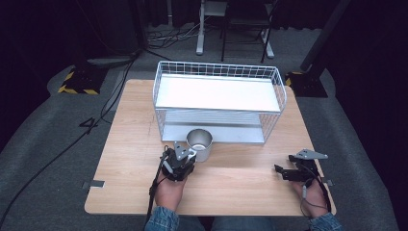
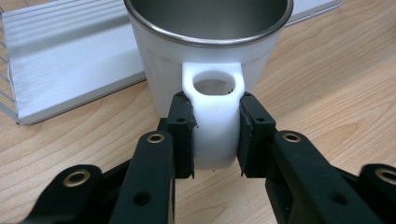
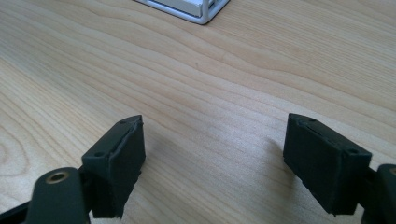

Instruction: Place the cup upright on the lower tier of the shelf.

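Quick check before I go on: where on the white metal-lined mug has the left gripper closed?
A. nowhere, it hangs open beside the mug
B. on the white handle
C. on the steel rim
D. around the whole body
B: in the left gripper view, the left gripper has its two black pads pressed on either side of the white handle of the white metal-lined mug.

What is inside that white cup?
The cup shows bare steel walls inside; its bottom is out of sight. The left tool clamps its handle.
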{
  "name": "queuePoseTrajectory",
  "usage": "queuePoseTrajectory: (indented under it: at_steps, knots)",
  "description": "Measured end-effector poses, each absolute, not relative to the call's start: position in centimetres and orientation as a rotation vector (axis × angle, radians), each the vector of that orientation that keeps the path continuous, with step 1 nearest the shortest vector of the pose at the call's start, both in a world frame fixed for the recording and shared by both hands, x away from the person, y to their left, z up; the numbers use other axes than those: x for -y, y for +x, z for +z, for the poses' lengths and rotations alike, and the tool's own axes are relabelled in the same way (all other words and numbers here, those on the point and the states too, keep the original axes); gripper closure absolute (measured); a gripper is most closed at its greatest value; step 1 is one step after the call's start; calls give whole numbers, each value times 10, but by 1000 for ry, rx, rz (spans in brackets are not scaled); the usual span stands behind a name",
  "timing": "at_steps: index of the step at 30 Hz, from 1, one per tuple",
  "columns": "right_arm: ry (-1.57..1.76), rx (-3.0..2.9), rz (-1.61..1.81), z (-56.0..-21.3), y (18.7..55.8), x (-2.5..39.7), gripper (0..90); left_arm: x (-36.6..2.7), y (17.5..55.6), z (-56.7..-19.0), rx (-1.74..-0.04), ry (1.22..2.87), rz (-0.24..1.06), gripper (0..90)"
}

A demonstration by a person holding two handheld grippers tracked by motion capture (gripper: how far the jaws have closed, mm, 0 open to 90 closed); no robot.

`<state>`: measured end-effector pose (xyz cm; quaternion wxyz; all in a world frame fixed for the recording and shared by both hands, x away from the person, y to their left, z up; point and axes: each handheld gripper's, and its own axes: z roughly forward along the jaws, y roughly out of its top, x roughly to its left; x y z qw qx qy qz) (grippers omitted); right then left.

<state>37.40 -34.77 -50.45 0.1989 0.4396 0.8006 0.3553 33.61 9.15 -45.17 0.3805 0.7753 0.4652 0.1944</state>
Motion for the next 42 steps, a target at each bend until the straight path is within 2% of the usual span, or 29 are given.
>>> queuePoseTrajectory:
  at_steps: [12,19,29,42]
  knots:
    - [1229,-2239,994,-504,374,348,210,-90,334,-451,-1171,1963,538,716]
    - [1230,-2239,994,-504,374,348,209,-95,334,-437,-1165,1899,564,716]
    - [1229,-2239,994,-504,374,348,209,-99,353,-417,-1209,1850,611,716]
    - [1228,-2241,995,-504,374,348,210,-112,381,-411,-1320,1757,640,716]
